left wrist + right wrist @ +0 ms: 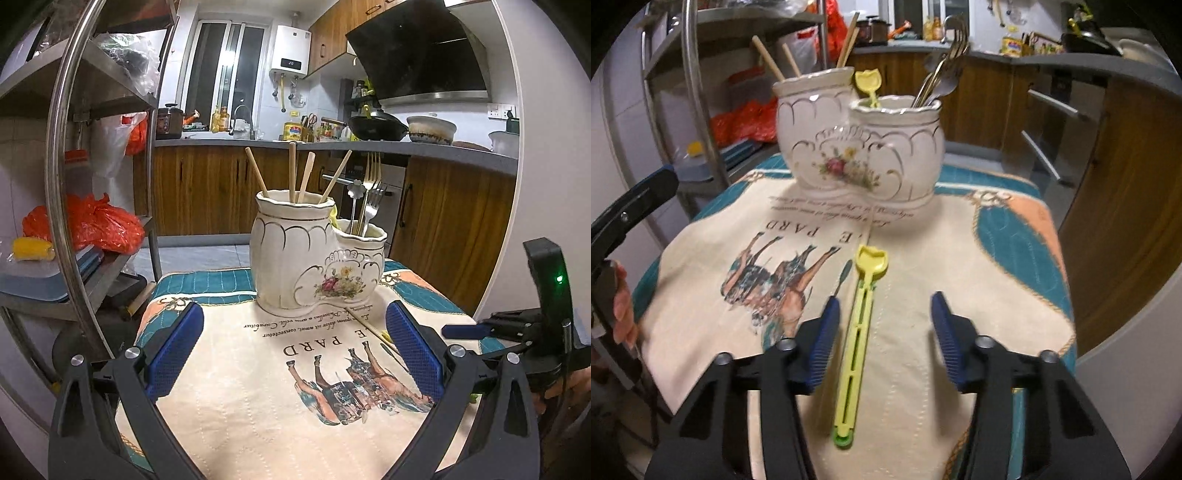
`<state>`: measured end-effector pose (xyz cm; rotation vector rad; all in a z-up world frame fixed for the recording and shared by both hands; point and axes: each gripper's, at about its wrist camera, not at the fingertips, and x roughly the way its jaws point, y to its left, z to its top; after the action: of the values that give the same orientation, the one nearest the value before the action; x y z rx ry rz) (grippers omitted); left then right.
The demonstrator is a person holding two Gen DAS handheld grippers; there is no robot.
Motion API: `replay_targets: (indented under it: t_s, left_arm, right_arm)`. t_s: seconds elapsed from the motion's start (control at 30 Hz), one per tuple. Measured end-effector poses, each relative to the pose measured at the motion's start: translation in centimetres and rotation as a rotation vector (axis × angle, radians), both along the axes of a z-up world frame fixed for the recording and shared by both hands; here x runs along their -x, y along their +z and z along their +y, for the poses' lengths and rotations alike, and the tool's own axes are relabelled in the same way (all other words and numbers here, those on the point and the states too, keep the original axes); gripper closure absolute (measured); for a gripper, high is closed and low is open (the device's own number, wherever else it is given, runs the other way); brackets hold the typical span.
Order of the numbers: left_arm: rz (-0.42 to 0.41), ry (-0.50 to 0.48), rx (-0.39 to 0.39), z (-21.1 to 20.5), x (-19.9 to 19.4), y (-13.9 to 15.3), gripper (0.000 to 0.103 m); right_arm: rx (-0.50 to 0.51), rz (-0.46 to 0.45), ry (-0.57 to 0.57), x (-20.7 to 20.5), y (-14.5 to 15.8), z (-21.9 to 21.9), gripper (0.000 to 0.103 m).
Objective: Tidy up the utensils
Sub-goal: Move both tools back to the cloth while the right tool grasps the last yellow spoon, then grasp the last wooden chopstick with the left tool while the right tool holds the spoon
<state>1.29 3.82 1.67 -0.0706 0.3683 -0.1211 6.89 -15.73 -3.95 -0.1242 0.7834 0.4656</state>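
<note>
Mostly sorted: chopsticks (295,173) and forks (371,192) stand in holder (295,258); yellow clip (858,332) and a thin stick (373,328) lie before it on worktop (923,295); both hand-held grippers, left (291,347) and right (884,332), open and empty.

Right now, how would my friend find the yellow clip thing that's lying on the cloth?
Find the white flowered holder standing on the horse-picture cloth. In front of it, between the right gripper's open blue fingers, lies a long yellow clip. Unlike its twin standing in the holder, it lies flat and shows a green end.
</note>
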Motion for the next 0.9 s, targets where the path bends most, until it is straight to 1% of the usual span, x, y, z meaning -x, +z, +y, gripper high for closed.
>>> replay_targets:
  t_s: [0.1,0.17,0.27,0.33,0.43,0.6,0.63,0.7,0.73,0.9]
  left_arm:
    - [0.004,-0.005,-0.001,-0.1,-0.1,-0.1,0.006]
    - [0.006,-0.009,-0.003,-0.2,-0.2,-0.1,0.006]
    - [0.009,-0.014,-0.006,-0.4,-0.2,-0.1,0.006]
    - [0.010,-0.015,-0.006,-0.4,-0.3,-0.1,0.006]
    - [0.015,-0.022,-0.009,-0.7,-0.4,0.0,0.006]
    - [0.027,-0.034,-0.029,-1.4,-0.7,0.2,0.006]
    - [0.037,-0.039,-0.029,-1.6,-0.8,0.2,0.006]
    - [0.053,-0.044,-0.031,-1.9,-0.9,0.3,0.006]
    - [0.063,-0.047,-0.034,-2.2,-1.0,0.3,0.006]
    - [0.124,-0.062,-0.056,-4.2,-1.7,0.0,0.006]
  right_arm:
    - [-0.009,0.035,0.015,-0.4,-0.2,0.2,0.070]
    - [-0.008,0.054,0.022,-0.7,-0.3,0.3,0.073]
    - [-0.002,0.078,0.037,-0.9,-0.5,0.5,0.082]
    - [0.024,0.070,0.018,-1.1,-0.4,0.3,0.083]
    - [0.002,0.083,0.005,-1.8,-0.3,0.0,0.083]
    - [0.021,0.094,0.028,-2.7,-0.7,0.6,0.083]
    - [0.017,0.093,0.030,-2.7,-0.8,0.6,0.083]
    - [-0.002,0.093,0.032,-2.7,-0.7,0.1,0.091]
    - [-0.008,0.088,0.032,-2.6,-0.6,-0.1,0.092]
    - [-0.072,0.052,0.014,-2.4,0.0,-2.1,0.092]
